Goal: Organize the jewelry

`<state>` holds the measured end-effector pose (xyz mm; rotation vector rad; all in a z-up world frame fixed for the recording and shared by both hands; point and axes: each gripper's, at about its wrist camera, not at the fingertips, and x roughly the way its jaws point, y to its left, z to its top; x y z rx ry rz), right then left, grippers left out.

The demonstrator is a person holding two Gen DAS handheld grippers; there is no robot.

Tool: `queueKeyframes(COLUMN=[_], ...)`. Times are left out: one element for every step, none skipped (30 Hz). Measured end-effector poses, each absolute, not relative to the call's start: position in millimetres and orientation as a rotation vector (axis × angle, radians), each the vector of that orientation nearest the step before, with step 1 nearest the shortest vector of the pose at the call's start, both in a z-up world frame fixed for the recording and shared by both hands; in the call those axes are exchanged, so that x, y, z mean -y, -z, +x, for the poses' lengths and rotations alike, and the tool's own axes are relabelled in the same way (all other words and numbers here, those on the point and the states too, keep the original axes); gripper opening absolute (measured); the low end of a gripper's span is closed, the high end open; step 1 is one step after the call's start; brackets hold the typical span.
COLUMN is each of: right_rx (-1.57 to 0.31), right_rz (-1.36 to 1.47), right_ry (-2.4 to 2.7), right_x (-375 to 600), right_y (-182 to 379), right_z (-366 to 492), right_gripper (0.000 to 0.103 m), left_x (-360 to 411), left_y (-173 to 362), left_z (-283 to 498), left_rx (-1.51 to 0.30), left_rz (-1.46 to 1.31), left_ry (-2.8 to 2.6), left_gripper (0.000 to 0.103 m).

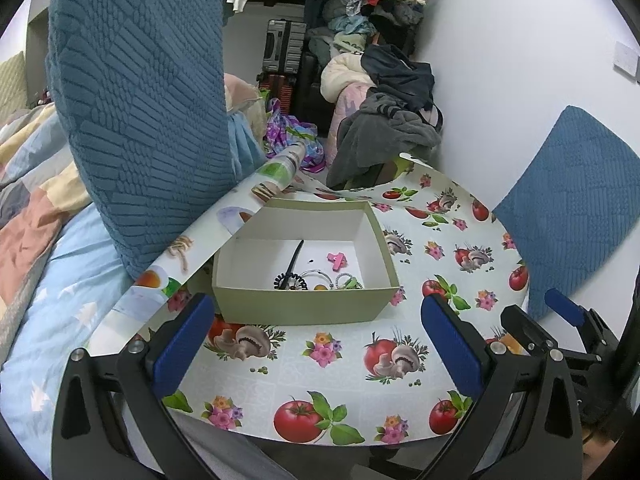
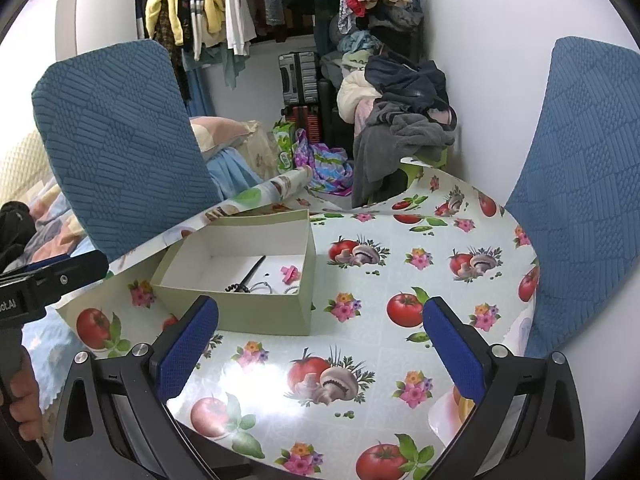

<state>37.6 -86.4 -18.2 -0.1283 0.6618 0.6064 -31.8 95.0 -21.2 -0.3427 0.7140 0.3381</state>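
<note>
My left gripper (image 1: 318, 334) hangs over the near edge of the desk (image 1: 348, 384), its blue-padded fingers (image 1: 450, 346) spread wide apart and holding nothing. My right gripper (image 2: 320, 338) is in the same condition: fingers well apart, empty, above the tomato-and-mushroom cloth. In the right wrist view my left gripper also shows at the far left edge, with a hand (image 2: 20, 404) on its grip.

A pale green open box (image 1: 304, 304) with a white interior sits on the desk just beyond my left gripper, toward the left side of the desk. The jewelry lies inside it, gathered toward the near wall: a black stick-like piece (image 1: 295, 258) lying lengthwise, a pink clip (image 1: 335, 260) set apart to its right, a black coiled band (image 1: 290, 282), a thin silver ring-shaped piece (image 1: 318, 276), and small green items (image 1: 352, 283) at the near right. A small orange piece beside these is partly hidden by the box wall; I cannot identify it.

The cloth's far left edge is curled up against a blue chair back (image 1: 136, 112). A second blue chair back (image 2: 588, 184) stands at the right. Clothing is piled beyond the far edge of the desk.
</note>
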Motion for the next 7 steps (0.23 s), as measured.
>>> queueKeyframes(right_rx=[-0.66,-0.66,-0.66,-0.66,-0.66,-0.66,-0.661], right_rz=[-0.13,-0.131,-0.132,-0.132,-0.133,-0.132,-0.131], right_ry=[-0.607,-0.607,-0.608,-0.609,-0.61,-0.61,-0.609], right_x=[87.2,87.3,87.3,87.2,87.6,87.6,87.4], right_y=[18.1,18.1,18.0,18.0,19.9,19.9,19.8], right_z=[38.3,38.4,38.5,38.3,37.9,37.9,37.6], right_gripper=[0.103,0.103,0.103,0.103,0.103,0.103,0.103], left_x=[-94.9,-94.4,-94.5,-94.5,-95.1,-94.7,-94.6], left_y=[21.2,21.1,20.9,20.9,21.5,21.5,21.5], left_z=[-31.8,-31.8,-31.8,-31.6,-31.1,-30.8,-30.9], left_rx=[-0.715,-0.716,-0.715,-0.714,-0.715,-0.716,-0.715], left_rz=[-0.345,-0.346,-0.345,-0.343,-0.342,-0.341,-0.342], left_ry=[-0.34,-0.342,-0.342,-0.342,-0.343,-0.344,-0.343], left_gripper=[0.103,0.103,0.103,0.103,0.103,0.103,0.103])
